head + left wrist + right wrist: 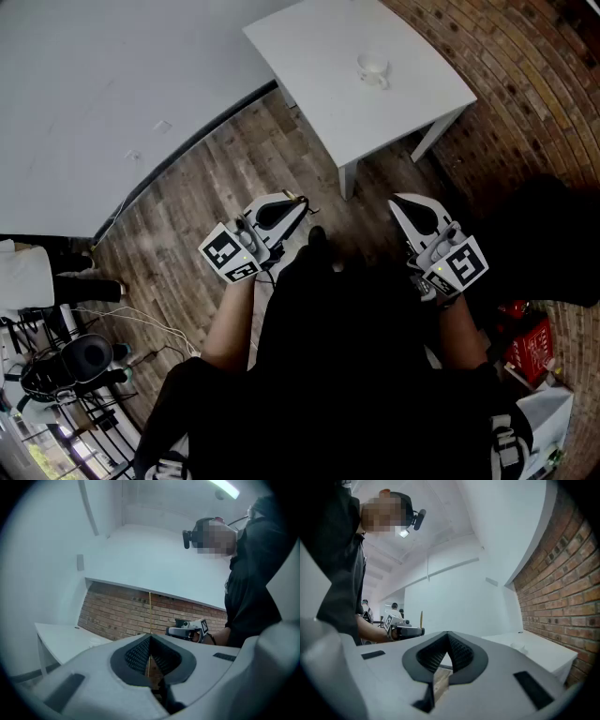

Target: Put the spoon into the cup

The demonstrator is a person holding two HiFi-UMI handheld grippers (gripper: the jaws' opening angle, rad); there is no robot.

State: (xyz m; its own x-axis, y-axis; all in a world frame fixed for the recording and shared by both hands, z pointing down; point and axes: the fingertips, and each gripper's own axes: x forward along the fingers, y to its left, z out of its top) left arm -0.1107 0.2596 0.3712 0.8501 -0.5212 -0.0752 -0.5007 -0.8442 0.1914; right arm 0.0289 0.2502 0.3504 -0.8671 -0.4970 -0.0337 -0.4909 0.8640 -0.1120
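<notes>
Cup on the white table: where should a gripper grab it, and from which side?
Probably grip the cup across its side wall, just below the rim, coming in level from the table's near side. It stands upright with bare tabletop around it, so a side grasp leaves the mouth free for the spoon in the left gripper.

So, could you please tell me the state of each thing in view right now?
left gripper: shut on the spoon.
spoon: held upright, not yet in the cup.
right gripper: shut, empty.
cup: upright on the table, no spoon inside.
</notes>
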